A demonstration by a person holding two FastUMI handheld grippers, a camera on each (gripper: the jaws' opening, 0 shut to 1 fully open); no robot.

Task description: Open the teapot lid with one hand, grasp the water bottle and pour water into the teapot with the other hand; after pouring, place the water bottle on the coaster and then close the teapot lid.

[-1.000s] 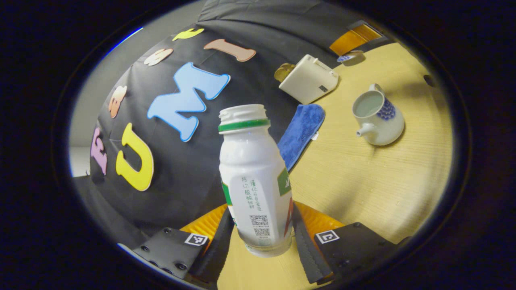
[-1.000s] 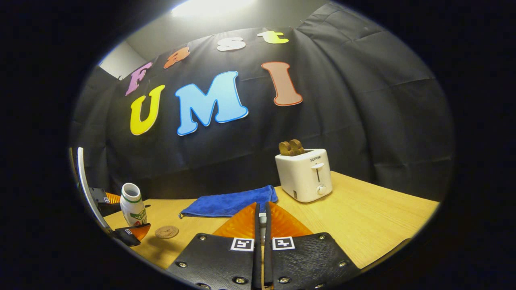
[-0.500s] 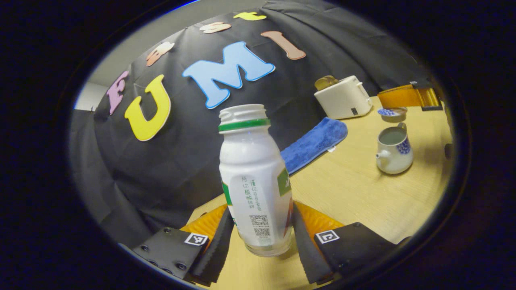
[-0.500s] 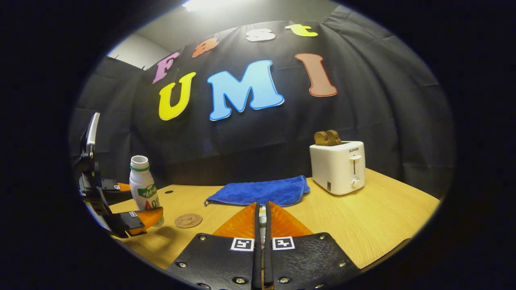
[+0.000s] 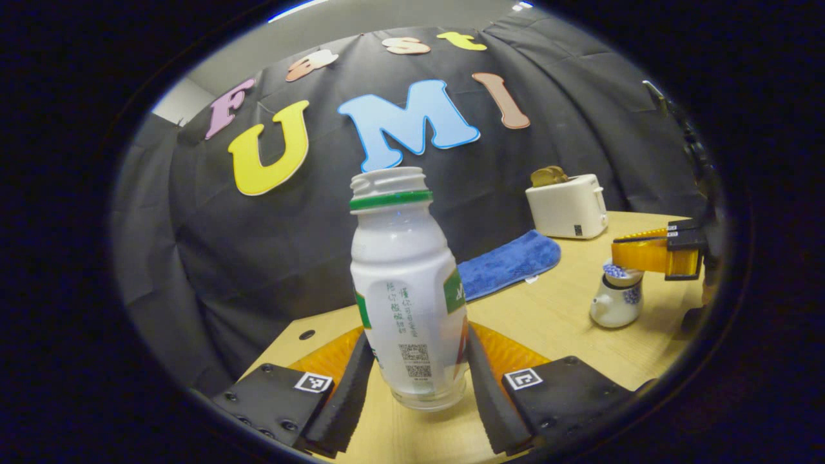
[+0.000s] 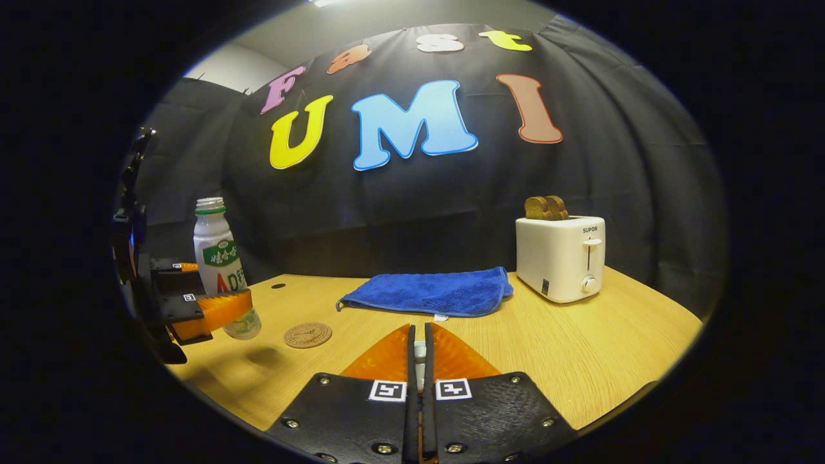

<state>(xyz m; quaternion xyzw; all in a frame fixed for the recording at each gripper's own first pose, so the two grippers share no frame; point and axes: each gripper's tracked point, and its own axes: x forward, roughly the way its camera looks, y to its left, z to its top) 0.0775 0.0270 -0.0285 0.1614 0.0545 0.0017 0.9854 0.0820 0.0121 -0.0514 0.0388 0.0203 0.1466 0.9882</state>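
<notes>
We hold water bottle (image 5: 407,290) upright, left gripper (image 5: 412,380) pinching its base; coaster (image 6: 308,335) lies near bottle at 4 o'clock; right gripper (image 6: 417,351) pinches lid (image 5: 621,270) over teapot (image 5: 615,306); we lower bottle level onto coaster, then release.

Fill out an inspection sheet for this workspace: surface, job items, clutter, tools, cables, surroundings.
Surface: light wooden table, with a small dark hole near its back left.
Job items: water bottle uncapped, upright, held just off the table; round coaster bare, lying beside the bottle; teapot upright on the table, the lid at its mouth.
Clutter: blue cloth lying flat; white toaster with toast sticking up.
Tools: left tool clamped on the bottle's lower body; right tool closed on the lid's knob, directly over the teapot in the left gripper view.
Cables: nothing seen.
Surroundings: black cloth booth wall, grey wall above.
</notes>
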